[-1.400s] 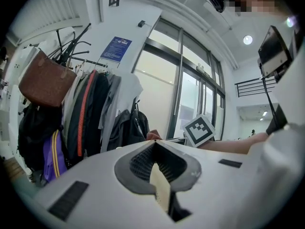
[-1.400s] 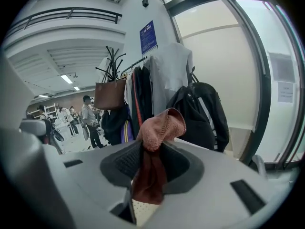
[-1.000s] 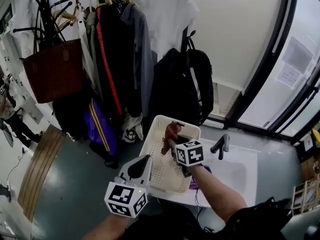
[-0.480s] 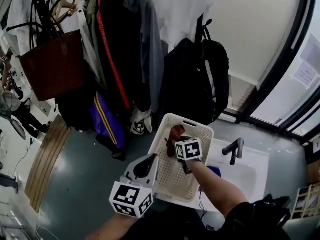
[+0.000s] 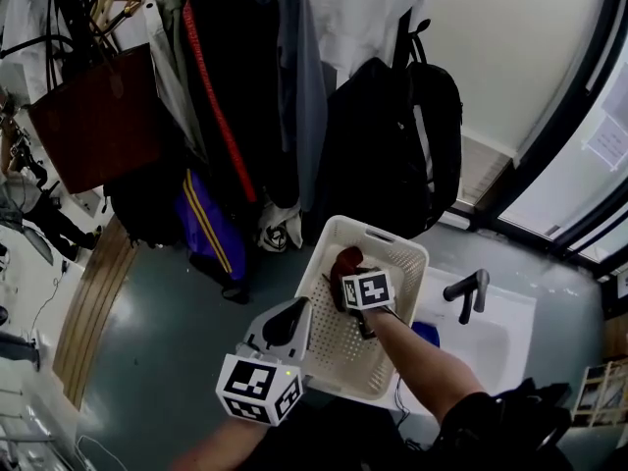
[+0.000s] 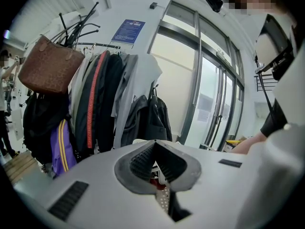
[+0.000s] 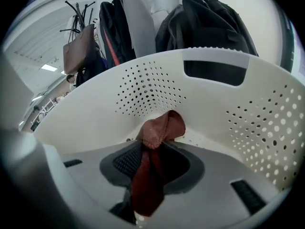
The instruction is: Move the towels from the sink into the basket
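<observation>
The white perforated basket [image 5: 334, 238] stands to the left of the white sink [image 5: 510, 346]. My right gripper [image 5: 340, 281] reaches into the basket, shut on a reddish-brown towel [image 5: 346, 260]. In the right gripper view the towel [image 7: 161, 128] bunches out past the right gripper [image 7: 152, 150] and hangs back between its pads, with the basket wall [image 7: 157, 87] close ahead. A blue towel [image 5: 424, 334] lies in the sink by my forearm. My left gripper [image 5: 292, 310] hovers at the basket's near left side. Seen from its own camera, the left gripper [image 6: 155, 143] is shut and holds nothing.
A dark faucet [image 5: 469, 292] stands over the sink. Behind the basket hang coats [image 5: 235, 86], a black backpack [image 5: 402, 135] and a brown bag [image 5: 93, 116] on a rack. Window frames run along the right. Grey floor lies to the left.
My right gripper has carried the reddish-brown towel from above the basket's rim down into the basket. The left gripper has stayed beside the basket.
</observation>
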Demonstrator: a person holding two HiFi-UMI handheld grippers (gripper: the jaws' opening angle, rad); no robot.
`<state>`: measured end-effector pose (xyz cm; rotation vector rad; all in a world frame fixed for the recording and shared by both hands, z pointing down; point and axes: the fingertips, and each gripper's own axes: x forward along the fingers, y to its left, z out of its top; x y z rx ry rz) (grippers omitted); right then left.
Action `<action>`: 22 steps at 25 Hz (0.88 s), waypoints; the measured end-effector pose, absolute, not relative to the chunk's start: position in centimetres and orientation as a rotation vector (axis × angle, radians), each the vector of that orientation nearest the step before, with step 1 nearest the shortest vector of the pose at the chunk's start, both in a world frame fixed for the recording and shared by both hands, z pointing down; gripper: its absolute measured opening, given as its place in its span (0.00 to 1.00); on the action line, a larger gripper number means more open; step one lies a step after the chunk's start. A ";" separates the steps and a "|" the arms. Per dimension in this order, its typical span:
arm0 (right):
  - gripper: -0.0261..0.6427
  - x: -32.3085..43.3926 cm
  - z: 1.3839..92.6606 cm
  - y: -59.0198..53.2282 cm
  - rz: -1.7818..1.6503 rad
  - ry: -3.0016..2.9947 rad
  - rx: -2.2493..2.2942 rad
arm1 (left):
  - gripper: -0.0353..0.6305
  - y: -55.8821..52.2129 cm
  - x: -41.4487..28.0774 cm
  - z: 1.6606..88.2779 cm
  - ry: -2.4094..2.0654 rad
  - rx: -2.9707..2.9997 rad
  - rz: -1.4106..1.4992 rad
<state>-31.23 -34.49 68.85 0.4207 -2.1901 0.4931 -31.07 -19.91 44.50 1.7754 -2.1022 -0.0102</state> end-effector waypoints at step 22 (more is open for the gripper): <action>0.45 -30.0 61.2 -34.5 0.485 -2.347 0.455 | 0.06 -16.5 -29.8 41.5 -2.150 1.840 -0.041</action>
